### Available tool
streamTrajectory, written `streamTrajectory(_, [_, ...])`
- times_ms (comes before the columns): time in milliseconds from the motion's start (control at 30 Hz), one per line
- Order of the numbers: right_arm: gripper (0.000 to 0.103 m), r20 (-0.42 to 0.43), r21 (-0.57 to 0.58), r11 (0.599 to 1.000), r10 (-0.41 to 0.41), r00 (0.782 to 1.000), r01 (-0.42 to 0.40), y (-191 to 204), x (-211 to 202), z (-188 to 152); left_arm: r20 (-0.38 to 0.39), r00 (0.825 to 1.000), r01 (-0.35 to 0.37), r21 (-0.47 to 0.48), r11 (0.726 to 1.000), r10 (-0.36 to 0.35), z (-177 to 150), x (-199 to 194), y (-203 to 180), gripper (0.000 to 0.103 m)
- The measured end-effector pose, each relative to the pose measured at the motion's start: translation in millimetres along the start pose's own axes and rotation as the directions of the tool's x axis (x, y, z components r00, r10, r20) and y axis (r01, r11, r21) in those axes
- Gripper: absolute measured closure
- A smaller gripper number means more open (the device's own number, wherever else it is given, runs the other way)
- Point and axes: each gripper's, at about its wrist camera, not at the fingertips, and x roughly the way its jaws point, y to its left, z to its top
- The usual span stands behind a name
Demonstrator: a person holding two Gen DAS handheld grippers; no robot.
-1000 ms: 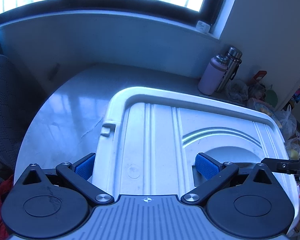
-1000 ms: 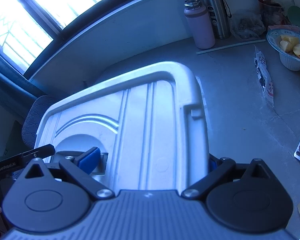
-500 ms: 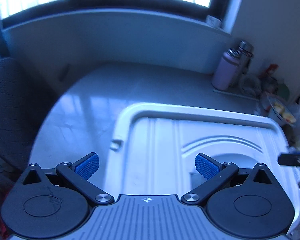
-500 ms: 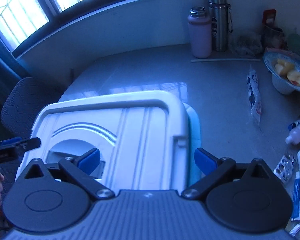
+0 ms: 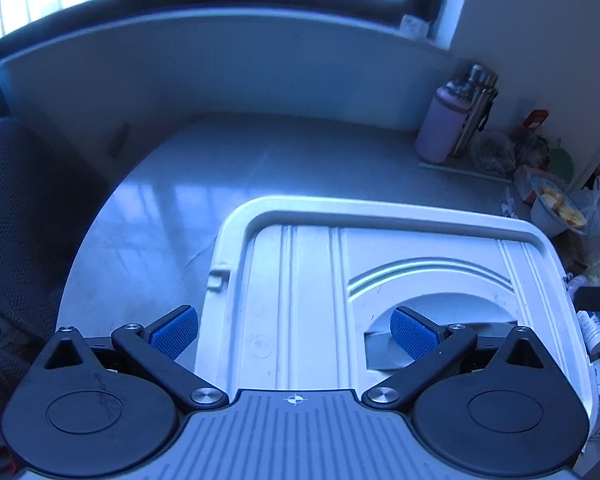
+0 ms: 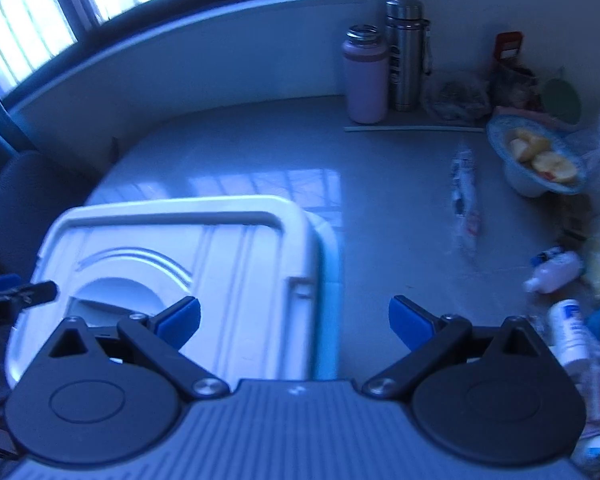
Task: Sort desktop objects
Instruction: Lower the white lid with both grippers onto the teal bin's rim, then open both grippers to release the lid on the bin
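Over white lid [image 5: 300, 300] | left gripper [image 5: 294, 330] wide, empty | right gripper [image 6: 294, 318] wide, empty

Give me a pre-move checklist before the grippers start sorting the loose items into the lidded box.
1. Left gripper open and holding nothing: ok.
2. Right gripper open and holding nothing: ok.
3. White lid off the box: not ok, it sits on top, the pale blue box rim showing beside it.
4. Lid latched or loose: cannot tell.
5. Loose items within view of the right gripper: ok, a white bottle and a small tipped bottle lie to its right.
6. Bowl of fruit standing apart from the box: ok.
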Motion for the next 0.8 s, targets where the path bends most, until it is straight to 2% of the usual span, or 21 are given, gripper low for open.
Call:
streamTrajectory(100, [0.002,-0.082,-0.030,0.996,-0.083,0.993,0.081,6,3,0,-0.090,0.996,0.002,-0.037,0.999,-0.006,7,5,8,0.000])
streamTrajectory(167, [0.004,-0.091,-0.057,0.996,-0.078,0.993,0.073,10,3,0,-0.124,0.992,0.005,-0.048,0.999,-0.011,10,7,11,0.000])
streamTrajectory(267, [0.007,-0.088,-0.031,0.997,-0.079,0.993,0.076,12,5,0,-0.136,0.991,0.002,-0.019,1.000,-0.005,12,5,10,0.000])
streamTrajectory(567, [0.033,-0.122,-0.003,0.999,-0.053,0.991,0.053,17,14,2,-0.181,0.983,-0.021,-0.002,1.000,0.021,22,10,19,0.000])
streamTrajectory(633, [0.046,-0.132,-0.005,0.999,-0.048,0.990,0.048,19,15,1,-0.193,0.981,-0.012,-0.012,1.000,0.010,22,13,23,0.000])
streamTrajectory(700, [0.053,-0.151,-0.005,0.999,-0.035,0.988,0.035,19,18,1,-0.205,0.979,0.000,-0.027,1.000,-0.005,22,18,25,0.000])
streamTrajectory(800, [0.056,-0.167,0.012,1.000,-0.016,0.986,0.018,18,19,2,-0.228,0.973,0.015,-0.045,0.999,-0.025,22,26,28,0.000])
